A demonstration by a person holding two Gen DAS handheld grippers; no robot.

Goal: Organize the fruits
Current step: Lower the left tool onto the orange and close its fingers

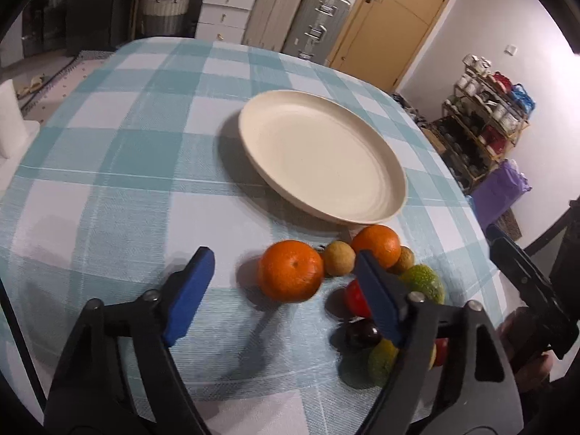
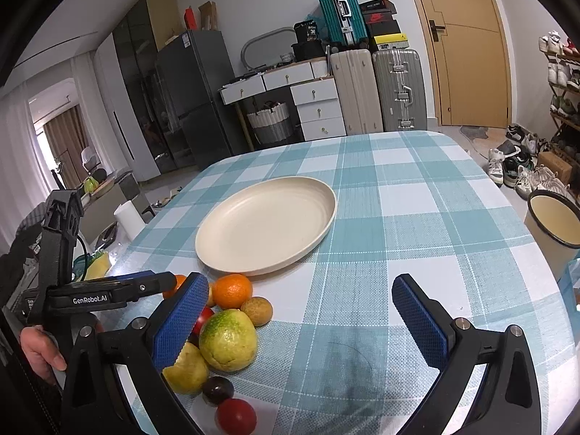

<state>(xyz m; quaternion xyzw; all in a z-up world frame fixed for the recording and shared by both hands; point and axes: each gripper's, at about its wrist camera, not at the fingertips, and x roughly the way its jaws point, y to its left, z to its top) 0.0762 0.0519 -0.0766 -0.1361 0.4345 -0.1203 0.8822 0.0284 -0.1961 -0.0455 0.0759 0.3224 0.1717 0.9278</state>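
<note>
in the left wrist view the left gripper [image 1: 286,286] hangs spread wide and grasping nothing, a near orange [image 1: 290,270] sitting on the checked tablecloth [image 1: 108,166] between its fingers, with the cream plate [image 1: 322,159] at 12 o'clock and more fruit bunched at 3 o'clock. in the right wrist view the right gripper [image 2: 301,311] is likewise released and empty over the cloth, the fruit pile with a big green-yellow fruit [image 2: 228,339] at 9 o'clock and the plate at 11 o'clock.
</note>
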